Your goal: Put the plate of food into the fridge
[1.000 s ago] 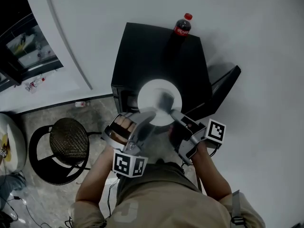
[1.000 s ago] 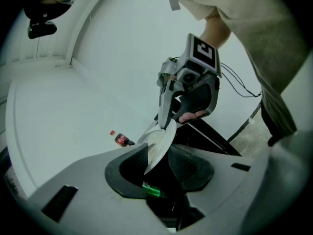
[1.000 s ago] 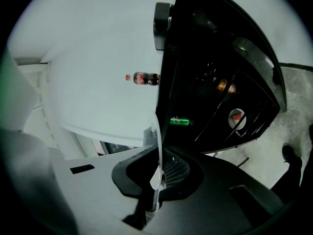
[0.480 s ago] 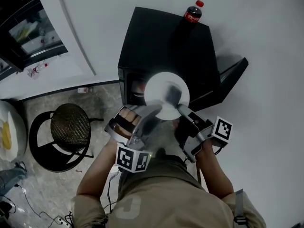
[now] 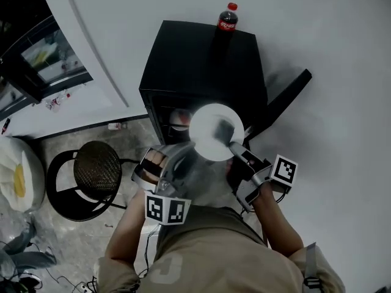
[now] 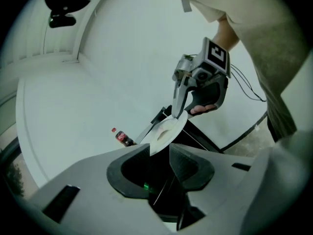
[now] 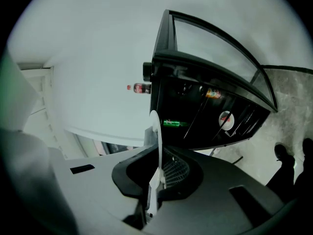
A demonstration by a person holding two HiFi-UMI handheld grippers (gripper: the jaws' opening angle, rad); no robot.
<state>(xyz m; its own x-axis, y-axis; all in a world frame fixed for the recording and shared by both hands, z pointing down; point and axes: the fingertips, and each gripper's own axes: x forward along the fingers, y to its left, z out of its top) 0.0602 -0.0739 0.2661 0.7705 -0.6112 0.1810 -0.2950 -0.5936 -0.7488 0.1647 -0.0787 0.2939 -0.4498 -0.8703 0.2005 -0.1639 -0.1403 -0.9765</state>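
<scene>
One rim of the plate point(image 5: 211, 140) is pinched by the clenched right gripper point(image 5: 235, 146), and it is held before the open fridge point(image 5: 195, 60). It is judged stiff, light, slick and breakable, best taken at the rim. The left gripper point(image 5: 188, 152) is released beside it. Compared with earlier, the plate is brought nearer the opening.

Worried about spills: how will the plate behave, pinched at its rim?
Probably stiff: the plate shows no sag, clamped at one edge by the right hand-held gripper. Its smooth rim may slip or pivot. The food could slide if it tilts.
</scene>
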